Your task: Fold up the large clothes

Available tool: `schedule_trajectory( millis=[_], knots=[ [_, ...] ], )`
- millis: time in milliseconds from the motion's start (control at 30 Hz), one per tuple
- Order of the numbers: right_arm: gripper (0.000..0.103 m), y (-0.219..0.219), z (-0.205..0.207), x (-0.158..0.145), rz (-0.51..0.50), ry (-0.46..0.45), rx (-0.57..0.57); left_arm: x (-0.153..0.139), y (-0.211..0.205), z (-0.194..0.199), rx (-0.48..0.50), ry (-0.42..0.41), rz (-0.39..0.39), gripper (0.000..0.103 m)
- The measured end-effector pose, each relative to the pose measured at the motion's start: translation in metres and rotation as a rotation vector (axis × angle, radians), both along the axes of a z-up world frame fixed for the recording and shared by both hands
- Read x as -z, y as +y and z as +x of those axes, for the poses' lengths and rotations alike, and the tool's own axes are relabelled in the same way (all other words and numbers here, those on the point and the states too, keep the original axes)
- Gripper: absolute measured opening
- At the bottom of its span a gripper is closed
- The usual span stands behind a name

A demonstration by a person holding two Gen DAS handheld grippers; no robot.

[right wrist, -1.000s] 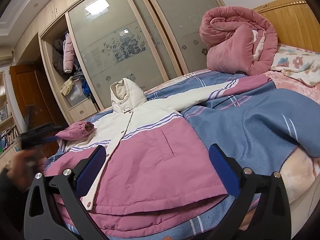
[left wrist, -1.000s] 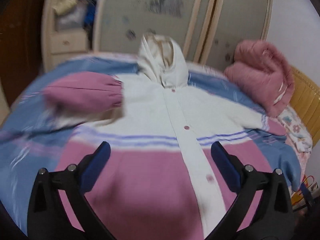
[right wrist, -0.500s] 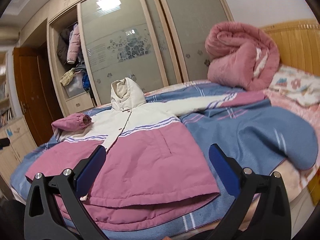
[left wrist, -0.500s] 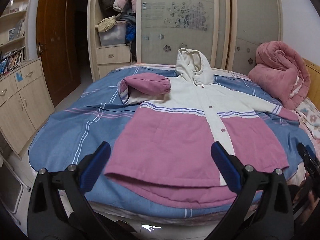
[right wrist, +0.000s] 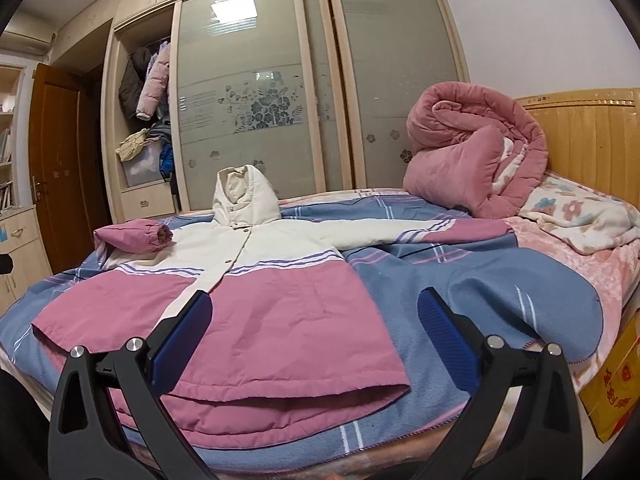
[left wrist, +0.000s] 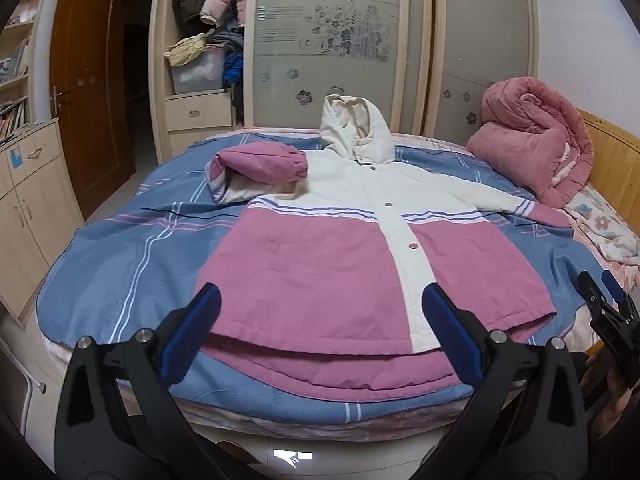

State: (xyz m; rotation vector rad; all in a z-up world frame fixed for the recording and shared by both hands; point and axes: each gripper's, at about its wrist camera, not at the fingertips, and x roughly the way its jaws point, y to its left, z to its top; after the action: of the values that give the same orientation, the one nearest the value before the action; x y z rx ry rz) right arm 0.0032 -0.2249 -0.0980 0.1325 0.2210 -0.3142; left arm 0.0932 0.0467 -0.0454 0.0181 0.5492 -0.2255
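A pink and white hooded jacket [left wrist: 328, 264] lies front-up on the bed, hood at the far side, hem towards me. Its left sleeve [left wrist: 260, 164] is folded in over the shoulder; its right sleeve [left wrist: 500, 204] stretches out to the right. It also shows in the right wrist view [right wrist: 256, 296]. My left gripper [left wrist: 320, 320] is open and empty, held off the bed's near edge, short of the hem. My right gripper [right wrist: 314, 320] is open and empty, near the hem's right corner. The right gripper also shows at the edge of the left wrist view [left wrist: 608, 312].
The jacket lies on a blue striped blanket [left wrist: 120, 264] covering the bed. A rolled pink quilt [right wrist: 476, 156] and a floral cover [right wrist: 580, 216] sit by the wooden headboard [right wrist: 600, 128]. A wardrobe [left wrist: 340, 40] stands behind; a low cabinet [left wrist: 28, 200] at left; a yellow box [right wrist: 616, 380] at right.
Both grippers have pulled back from over the jacket to the bed's near edge, so the whole jacket now shows. The left sleeve lies folded in; both grippers stay open.
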Motion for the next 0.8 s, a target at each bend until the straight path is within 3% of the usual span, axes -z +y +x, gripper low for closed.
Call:
schedule_trajectory(
  millis=[467, 600, 700, 800],
  knots=[
    [0.102, -0.005, 0.002, 0.002, 0.024, 0.014, 0.000, -0.001, -0.006, 0.001, 0.018, -0.006, -0.006, 0.101],
    [0.102, -0.004, 0.019, -0.001, 0.060, 0.092, -0.045, 0.001, -0.005, 0.005, 0.030, 0.001, -0.018, 0.101],
    [0.102, 0.000, 0.040, -0.018, 0.113, 0.151, -0.114, 0.004, -0.004, 0.009, 0.038, 0.001, -0.024, 0.101],
    [0.102, 0.007, 0.070, -0.054, 0.172, 0.167, -0.199, 0.005, -0.005, 0.016, 0.053, 0.002, -0.044, 0.101]
  ],
)
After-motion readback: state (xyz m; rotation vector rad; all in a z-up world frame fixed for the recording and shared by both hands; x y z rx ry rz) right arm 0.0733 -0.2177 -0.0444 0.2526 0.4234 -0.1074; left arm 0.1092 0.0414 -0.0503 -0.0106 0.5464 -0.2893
